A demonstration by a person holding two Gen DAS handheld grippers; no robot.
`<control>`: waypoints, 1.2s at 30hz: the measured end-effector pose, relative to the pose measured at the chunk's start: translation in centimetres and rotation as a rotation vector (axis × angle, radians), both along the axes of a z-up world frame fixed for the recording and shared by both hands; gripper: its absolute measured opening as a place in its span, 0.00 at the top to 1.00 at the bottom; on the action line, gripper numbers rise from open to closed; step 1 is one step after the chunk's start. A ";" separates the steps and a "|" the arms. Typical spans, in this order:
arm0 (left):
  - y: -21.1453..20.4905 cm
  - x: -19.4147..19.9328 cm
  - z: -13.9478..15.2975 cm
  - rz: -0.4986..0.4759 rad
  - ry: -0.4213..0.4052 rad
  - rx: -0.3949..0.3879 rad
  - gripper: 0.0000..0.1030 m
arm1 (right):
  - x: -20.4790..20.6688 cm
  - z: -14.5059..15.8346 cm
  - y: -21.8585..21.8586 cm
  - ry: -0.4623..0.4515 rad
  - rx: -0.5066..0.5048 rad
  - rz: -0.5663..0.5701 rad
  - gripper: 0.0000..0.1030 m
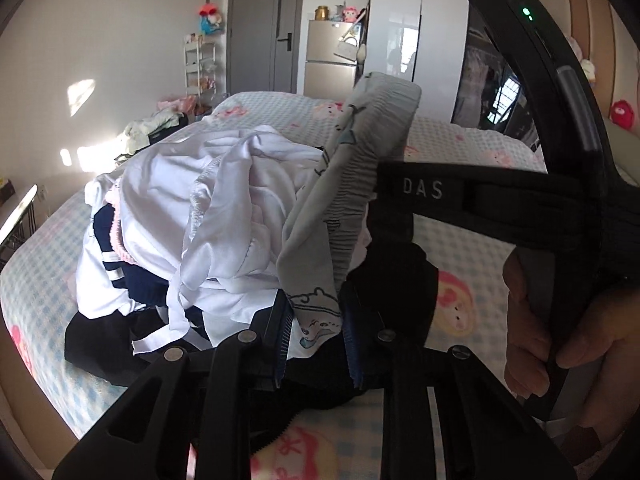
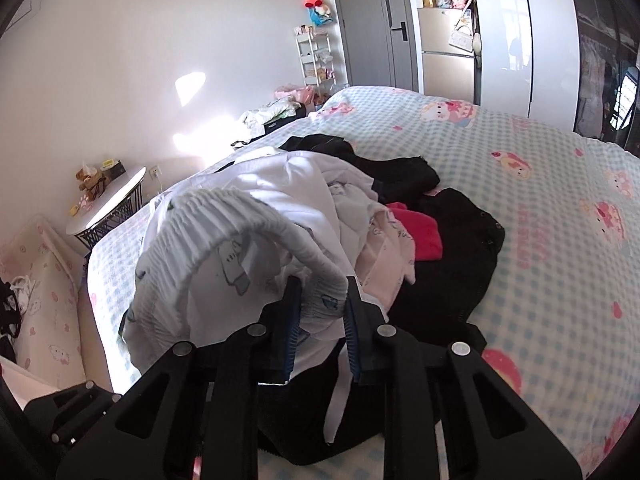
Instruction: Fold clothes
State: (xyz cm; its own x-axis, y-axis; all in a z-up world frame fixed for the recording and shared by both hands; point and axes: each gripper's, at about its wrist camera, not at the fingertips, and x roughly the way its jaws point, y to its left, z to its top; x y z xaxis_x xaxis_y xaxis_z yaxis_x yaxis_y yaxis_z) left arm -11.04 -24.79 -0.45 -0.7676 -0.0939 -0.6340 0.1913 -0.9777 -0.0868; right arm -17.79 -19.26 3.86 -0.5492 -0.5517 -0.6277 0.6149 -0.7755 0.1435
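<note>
Black garment (image 2: 448,264) partly under pile (image 2: 280,200)

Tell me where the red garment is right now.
In the right wrist view the red garment lies in the clothes pile on the bed, right of the white clothes and against the black garment.

White letters "DAS" stand on the right gripper (image 1: 362,208), just right of the printed shorts (image 1: 356,184).

Bright daylight from the left, glaring patches on the white wall (image 2: 188,88) and far bed edge. Strong fisheye bending, dark corners. Sharp centre; slightly soft, shadowed near foreground.
</note>
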 end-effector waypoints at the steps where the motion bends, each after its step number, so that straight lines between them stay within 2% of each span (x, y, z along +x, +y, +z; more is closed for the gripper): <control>1: 1.1 -0.2 -0.1 -0.016 -0.003 0.002 0.76 | 0.2 0.3 0.8 0.005 -0.004 -0.014 0.81; 7: 4.7 1.9 -0.5 -0.080 -0.014 0.050 0.76 | 0.8 0.6 5.3 -0.005 -0.005 -0.048 0.81; 11: 5.7 2.0 -2.0 -0.058 -0.048 -0.011 0.76 | 1.8 -1.2 8.4 -0.060 0.037 -0.057 0.79; 15: 4.7 2.8 -4.2 -0.039 -0.090 0.083 0.76 | 2.8 -3.8 10.6 -0.166 0.037 -0.034 0.78; 17: 4.8 3.0 -4.9 -0.029 -0.101 0.085 0.77 | 2.8 -4.9 10.7 -0.232 0.009 -0.011 0.73; 19: 4.7 3.0 -5.5 -0.019 -0.113 0.080 0.77 | 2.7 -5.9 9.8 -0.288 -0.009 0.017 0.60; 23: 4.5 2.8 -6.4 0.018 -0.139 0.055 0.76 | 3.0 -8.5 7.2 -0.297 0.091 0.026 0.54; 25: 3.1 3.0 -6.9 0.051 -0.150 0.062 0.71 | 2.8 -9.9 6.6 -0.292 0.136 0.015 0.46; 27: 1.5 3.3 -7.3 0.090 -0.156 0.076 0.52 | 2.5 -11.0 6.3 -0.282 0.173 -0.010 0.42; 28: 0.7 3.2 -7.4 0.102 -0.156 0.100 0.48 | 2.1 -11.5 6.3 -0.277 0.192 -0.029 0.40; 29: -0.2 3.1 -7.5 0.111 -0.153 0.129 0.47 | 1.7 -12.0 6.3 -0.277 0.203 -0.047 0.37; 31: -1.3 2.9 -7.9 0.118 -0.154 0.178 0.47 | 0.6 -13.1 6.3 -0.282 0.214 -0.079 0.20; 32: -1.6 2.8 -8.1 0.117 -0.156 0.194 0.47 | 0.0 -13.7 6.1 -0.295 0.215 -0.085 0.18; 35: -1.2 2.6 -8.7 0.106 -0.179 0.172 0.47 | -1.4 -15.5 5.3 -0.373 0.197 -0.052 0.20; 36: -1.0 2.6 -8.9 0.108 -0.186 0.169 0.47 | -1.8 -16.1 5.0 -0.402 0.188 -0.034 0.36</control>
